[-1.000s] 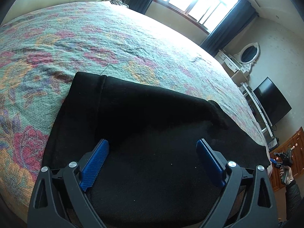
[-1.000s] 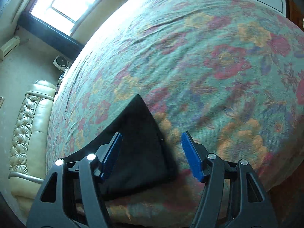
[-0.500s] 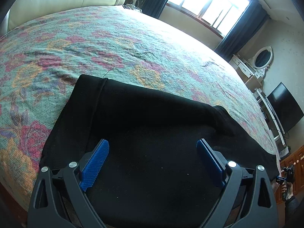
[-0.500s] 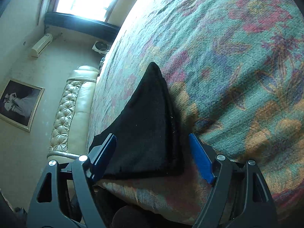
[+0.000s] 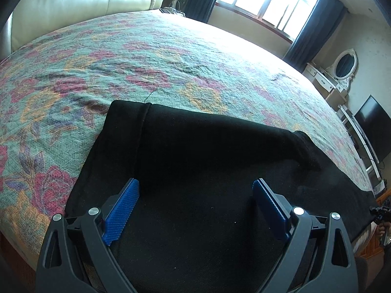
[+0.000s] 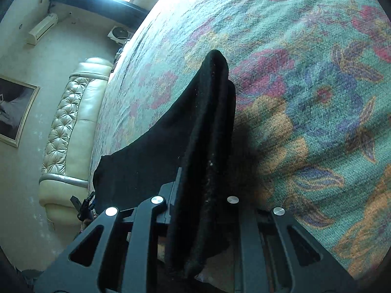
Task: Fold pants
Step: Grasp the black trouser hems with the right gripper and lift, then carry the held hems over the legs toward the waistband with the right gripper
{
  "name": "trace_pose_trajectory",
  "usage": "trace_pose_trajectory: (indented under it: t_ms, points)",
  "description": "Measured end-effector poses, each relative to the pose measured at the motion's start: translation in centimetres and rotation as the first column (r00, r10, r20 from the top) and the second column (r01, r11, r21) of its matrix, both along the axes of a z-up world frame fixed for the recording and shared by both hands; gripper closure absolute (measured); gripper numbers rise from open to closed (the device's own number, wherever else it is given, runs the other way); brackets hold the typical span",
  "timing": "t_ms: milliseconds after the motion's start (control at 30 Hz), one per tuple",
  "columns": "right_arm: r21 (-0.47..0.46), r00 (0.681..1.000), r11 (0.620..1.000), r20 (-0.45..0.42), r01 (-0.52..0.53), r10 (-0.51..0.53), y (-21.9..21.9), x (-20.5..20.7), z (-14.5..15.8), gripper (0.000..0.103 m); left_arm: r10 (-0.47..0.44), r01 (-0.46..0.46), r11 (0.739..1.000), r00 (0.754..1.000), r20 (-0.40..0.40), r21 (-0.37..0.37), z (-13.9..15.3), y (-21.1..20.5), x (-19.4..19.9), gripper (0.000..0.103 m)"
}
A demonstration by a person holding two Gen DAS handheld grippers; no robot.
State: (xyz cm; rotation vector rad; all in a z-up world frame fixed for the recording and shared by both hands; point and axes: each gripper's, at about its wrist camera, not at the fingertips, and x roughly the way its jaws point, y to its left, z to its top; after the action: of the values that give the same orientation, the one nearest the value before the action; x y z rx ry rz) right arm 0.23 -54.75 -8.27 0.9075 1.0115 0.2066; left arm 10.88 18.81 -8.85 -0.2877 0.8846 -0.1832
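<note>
Black pants [image 5: 195,166] lie flat across a floral bedspread [image 5: 171,56], near its front edge. My left gripper [image 5: 196,185] hovers over their wide end, jaws open, blue pads [image 5: 122,210] apart above the cloth. In the right wrist view the narrow end of the pants [image 6: 210,112] is bunched into an upright ridge between the jaws of my right gripper [image 6: 205,171]. Those jaws are closing, the cloth is pinched between them, and it hides the pads. The rest of the pants [image 6: 141,161] trails left over the bedspread [image 6: 305,73].
A cream tufted leather headboard [image 5: 85,0] stands at the far side of the bed. Bright windows with dark curtains [image 5: 268,0], a white dressing table with an oval mirror [image 5: 342,66] and a dark TV [image 5: 374,127] line the walls. The bed's edge runs just below both grippers.
My right gripper moved in over the narrow end and its jaws closed, lifting the cloth into a ridge. The left gripper's view tilted up a little; its jaws stayed open.
</note>
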Motion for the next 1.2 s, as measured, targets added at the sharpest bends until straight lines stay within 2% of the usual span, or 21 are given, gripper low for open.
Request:
trace_pose_trajectory:
  t_ms: [33, 233, 400, 467, 633, 700, 967, 1100, 1200]
  points:
    - [-0.005, 1.000, 1.000, 0.009, 0.008, -0.008, 0.1, -0.2, 0.8, 0.086, -0.017, 0.018, 1.000, 1.000, -0.009, 0.004, -0.1, -0.1, 0.1, 0.006]
    - [-0.068, 0.996, 0.998, 0.084, 0.014, -0.008, 2.3, -0.3, 6.7, 0.086, -0.055, 0.056, 0.998, 0.998, -0.036, 0.022, 0.1, -0.3, 0.5, 0.005]
    - [-0.141, 0.993, 0.990, 0.114, -0.012, 0.028, 5.4, 0.3, 11.6, 0.086, -0.037, 0.037, 0.999, 0.999, 0.001, -0.029, 0.5, 0.5, -0.1, 0.005]
    - [-0.182, 0.992, 0.983, 0.118, -0.029, 0.051, 6.9, 0.7, 13.5, 0.086, -0.038, 0.038, 0.999, 0.999, 0.013, -0.002, 0.8, 0.2, -0.4, 0.005]
    - [-0.251, 0.986, 0.965, 0.123, -0.075, 0.108, 11.0, 1.3, 17.6, 0.086, -0.070, 0.063, 0.990, 0.996, 0.051, 0.126, 1.7, -1.7, -1.5, 0.005]
    - [-0.264, 0.983, 0.960, 0.124, -0.097, 0.133, 12.7, 1.5, 18.6, 0.086, -0.081, 0.073, 0.990, 0.995, 0.063, 0.124, 2.1, -2.1, -1.9, 0.005]
    - [-0.321, 0.968, 0.932, 0.124, -0.167, 0.216, 19.5, 2.8, 21.1, 0.086, -0.045, 0.042, 0.999, 0.992, 0.120, 0.032, 4.6, -2.2, -3.9, 0.005]
    - [-0.372, 0.965, 0.909, 0.105, -0.187, 0.241, 22.3, 3.9, 21.5, 0.086, -0.026, 0.016, 0.997, 0.991, 0.130, 0.077, 5.3, -2.3, -4.7, 0.005]
    - [-0.400, 0.962, 0.894, 0.092, -0.201, 0.258, 24.7, 4.5, 21.3, 0.086, -0.039, 0.028, 0.996, 0.991, 0.130, 0.083, 5.3, -2.2, -5.0, 0.005]
